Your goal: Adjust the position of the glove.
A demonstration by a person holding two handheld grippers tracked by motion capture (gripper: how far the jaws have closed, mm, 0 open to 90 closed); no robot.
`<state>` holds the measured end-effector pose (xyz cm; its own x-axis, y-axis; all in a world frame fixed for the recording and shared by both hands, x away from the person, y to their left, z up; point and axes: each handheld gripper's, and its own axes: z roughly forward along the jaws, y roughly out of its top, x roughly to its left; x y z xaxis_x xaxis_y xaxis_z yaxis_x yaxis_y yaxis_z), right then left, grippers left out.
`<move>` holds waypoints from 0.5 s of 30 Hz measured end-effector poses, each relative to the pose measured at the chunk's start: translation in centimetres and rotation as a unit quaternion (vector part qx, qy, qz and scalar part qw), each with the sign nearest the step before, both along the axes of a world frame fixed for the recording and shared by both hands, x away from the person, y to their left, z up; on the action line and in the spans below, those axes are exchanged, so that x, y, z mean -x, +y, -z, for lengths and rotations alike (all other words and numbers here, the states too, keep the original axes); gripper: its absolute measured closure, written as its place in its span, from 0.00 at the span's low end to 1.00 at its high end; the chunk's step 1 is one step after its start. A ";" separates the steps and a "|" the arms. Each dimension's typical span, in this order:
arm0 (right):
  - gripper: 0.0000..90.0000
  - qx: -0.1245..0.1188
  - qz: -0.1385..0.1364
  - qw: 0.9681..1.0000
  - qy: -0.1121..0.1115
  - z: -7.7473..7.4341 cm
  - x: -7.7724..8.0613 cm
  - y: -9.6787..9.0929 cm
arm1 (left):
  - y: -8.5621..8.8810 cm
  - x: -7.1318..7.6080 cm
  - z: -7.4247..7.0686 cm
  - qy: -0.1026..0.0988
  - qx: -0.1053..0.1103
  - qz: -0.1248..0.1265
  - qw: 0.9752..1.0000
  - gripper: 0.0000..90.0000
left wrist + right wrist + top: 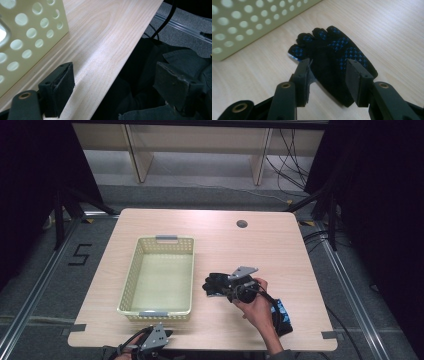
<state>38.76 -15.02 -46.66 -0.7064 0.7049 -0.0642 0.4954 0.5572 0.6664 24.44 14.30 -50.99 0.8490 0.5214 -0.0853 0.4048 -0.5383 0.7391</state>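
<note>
A black toe sock (215, 284) with blue dots (337, 50) lies flat on the wooden table, just right of the basket. My right gripper (222, 287) is lowered onto it, open, its jaws (328, 75) straddling the sock's middle, the toes pointing away. The left pad touches the sock's edge. A cream perforated basket (131, 275) stands empty at the table's left centre. My left gripper (159, 336) hovers at the table's front edge, open, nothing between its jaws (112, 87).
A second black and blue sock (283, 314) lies near the front right, partly under the person's forearm. The basket wall (25, 37) is close to the left gripper, and it also stands behind the sock (249, 22). A cable hole (242, 224) sits at the table's far side.
</note>
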 end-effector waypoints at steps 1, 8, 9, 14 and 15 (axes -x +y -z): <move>0.64 0.005 -0.002 1.000 0.013 0.1 -0.4 0.1 | 0.0 -0.1 0.0 -0.005 0.001 0.004 1.000 0.18; 0.63 0.007 0.009 0.999 0.037 1.2 -2.2 0.3 | 0.0 0.1 0.0 0.002 0.004 -0.005 1.000 0.18; 0.63 0.005 0.008 0.999 0.039 1.4 -2.4 0.3 | 0.0 0.0 0.0 0.001 0.001 -0.004 1.000 0.18; 0.63 0.015 -0.004 0.998 0.060 2.3 -3.3 0.8 | 0.0 0.1 0.0 0.001 0.002 -0.004 1.000 0.18; 0.63 0.018 -0.005 0.998 0.054 2.7 -3.4 0.9 | 0.1 0.0 0.0 -0.002 -0.007 0.002 1.000 0.18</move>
<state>42.20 -14.09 -49.37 -0.7173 0.6967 -0.0117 0.5581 0.5846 0.5889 24.44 14.37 -50.95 0.8515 0.5190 -0.0750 0.4000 -0.5504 0.7329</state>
